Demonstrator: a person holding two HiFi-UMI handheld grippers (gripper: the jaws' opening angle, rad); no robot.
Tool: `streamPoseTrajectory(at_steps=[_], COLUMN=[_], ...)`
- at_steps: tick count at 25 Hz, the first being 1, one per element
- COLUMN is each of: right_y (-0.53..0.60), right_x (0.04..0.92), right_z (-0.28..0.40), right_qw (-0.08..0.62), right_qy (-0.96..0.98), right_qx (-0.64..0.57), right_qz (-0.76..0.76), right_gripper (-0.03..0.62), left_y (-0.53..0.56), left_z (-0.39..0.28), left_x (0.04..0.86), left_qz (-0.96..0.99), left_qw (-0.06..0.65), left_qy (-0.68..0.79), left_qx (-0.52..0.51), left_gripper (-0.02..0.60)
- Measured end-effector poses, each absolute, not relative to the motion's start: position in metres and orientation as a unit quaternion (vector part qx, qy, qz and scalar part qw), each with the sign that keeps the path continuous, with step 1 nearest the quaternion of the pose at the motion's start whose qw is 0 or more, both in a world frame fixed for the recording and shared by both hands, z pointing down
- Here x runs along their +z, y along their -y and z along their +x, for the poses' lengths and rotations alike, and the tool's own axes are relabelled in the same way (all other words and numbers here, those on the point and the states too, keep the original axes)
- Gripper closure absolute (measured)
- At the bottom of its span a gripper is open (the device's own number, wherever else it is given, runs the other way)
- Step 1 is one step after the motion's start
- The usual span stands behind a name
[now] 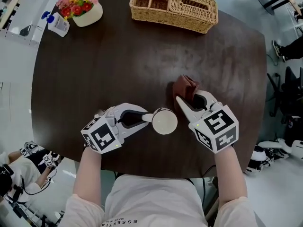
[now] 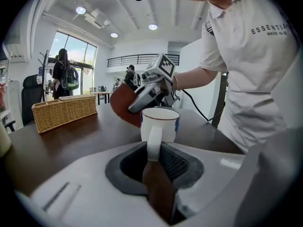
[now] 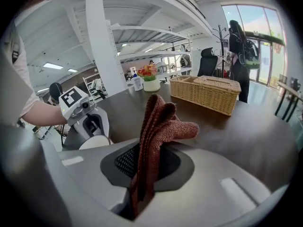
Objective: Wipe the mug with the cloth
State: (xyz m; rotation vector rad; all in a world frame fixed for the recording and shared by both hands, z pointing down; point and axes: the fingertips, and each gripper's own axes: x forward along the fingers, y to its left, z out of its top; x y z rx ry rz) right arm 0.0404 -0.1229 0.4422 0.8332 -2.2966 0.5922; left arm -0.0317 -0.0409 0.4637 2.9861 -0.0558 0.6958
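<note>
Clearly the weak point is the grip on the mug (image 1: 164, 121): the left gripper (image 1: 147, 118) has its jaws drawn in on nothing more than the thin white handle (image 2: 153, 144), with the cup body standing out beyond the jaw tips, over the near part of the dark table (image 1: 118, 56). Whether its base rests on the wood, I cannot tell. The right gripper (image 1: 189, 100) has its jaws closed on a bunched fold of the rust-brown cloth (image 1: 185, 88), whose loose end bulges past the tips, just beside the mug on its far right side; contact between the two is not clear. If the cloth is pushed hard against the wall of the cup, the sideways load will likely turn the handle between the pads, and the mug could swing, slip out or knock against the table. A rubbing stroke could also drag the cloth out of its narrow pinch, since only a fold is held. Should the hard jaw tips lead instead of the cloth, they would strike glazed ceramic, so the padding needs to meet the mug first.
</note>
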Motion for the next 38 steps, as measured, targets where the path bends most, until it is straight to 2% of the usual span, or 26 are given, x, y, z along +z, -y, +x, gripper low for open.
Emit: streamPoseTrajectory(at_steps=[7,11,16,24,38], right_y=[0.14,0.129,0.118,0.109,0.049], right_x=[0.428,0.427,0.44,0.437,0.485], right_z=[-0.032,-0.049,-0.044,-0.014,0.028], right_qw=[0.297,0.297,0.309,0.249,0.329], right_qy=[0.902,0.904,0.896,0.883,0.86], right_qx=[0.23,0.256,0.283,0.366,0.351], right_qz=[0.214,0.171,0.15,0.16,0.171], right_gripper=[0.514,0.514,0.514,0.514,0.514], left_y=[0.062,0.072,0.074,0.071,0.058], left_z=[-0.032,-0.033,-0.035,-0.036,-0.045], left_x=[0.463,0.461,0.462,0.461,0.461], left_qz=[0.972,0.972,0.972,0.971,0.967], left_qw=[0.049,0.063,0.068,0.071,0.079], left_qy=[0.041,0.062,0.066,0.075,0.109], left_qx=[0.225,0.216,0.214,0.216,0.217], left_gripper=[0.498,0.498,0.498,0.5,0.499])
